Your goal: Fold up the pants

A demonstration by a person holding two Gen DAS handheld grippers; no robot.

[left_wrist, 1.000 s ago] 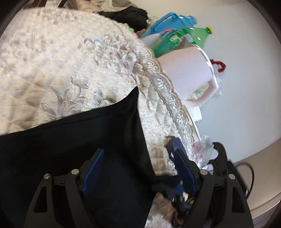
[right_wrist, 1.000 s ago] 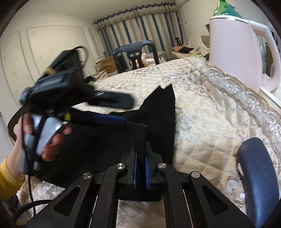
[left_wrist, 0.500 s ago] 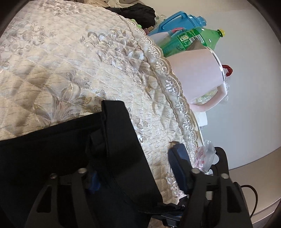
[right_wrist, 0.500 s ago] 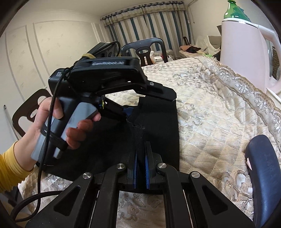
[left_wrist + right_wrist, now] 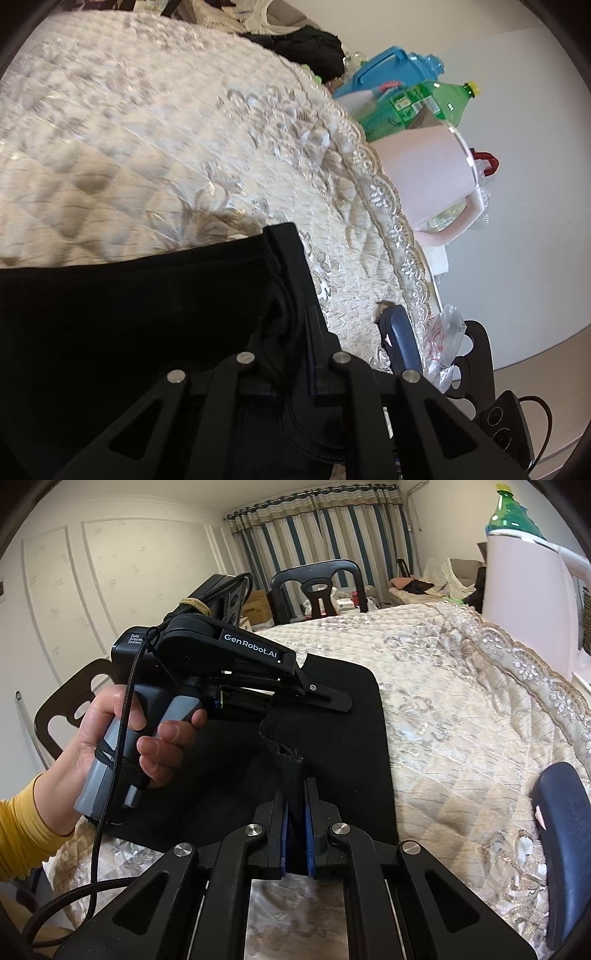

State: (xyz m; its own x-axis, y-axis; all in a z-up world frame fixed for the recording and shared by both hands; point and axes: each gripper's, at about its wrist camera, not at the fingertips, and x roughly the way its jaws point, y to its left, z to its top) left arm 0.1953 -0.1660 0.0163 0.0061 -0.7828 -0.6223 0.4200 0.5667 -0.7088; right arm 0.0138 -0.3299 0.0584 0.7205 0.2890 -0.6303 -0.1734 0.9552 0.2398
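- Black pants [image 5: 332,716] are spread on a cream quilted cover [image 5: 461,709], near its close edge.
- A bunched fold of the pants is pinched between the blue pads of the right gripper [image 5: 295,805], whose jaws are drawn tight.
- The left gripper [image 5: 295,325], held in a hand [image 5: 122,738] with a yellow sleeve, has just been clamped on the pants' edge.
- A pink kettle [image 5: 428,184] is seen beyond the cover's lace border.
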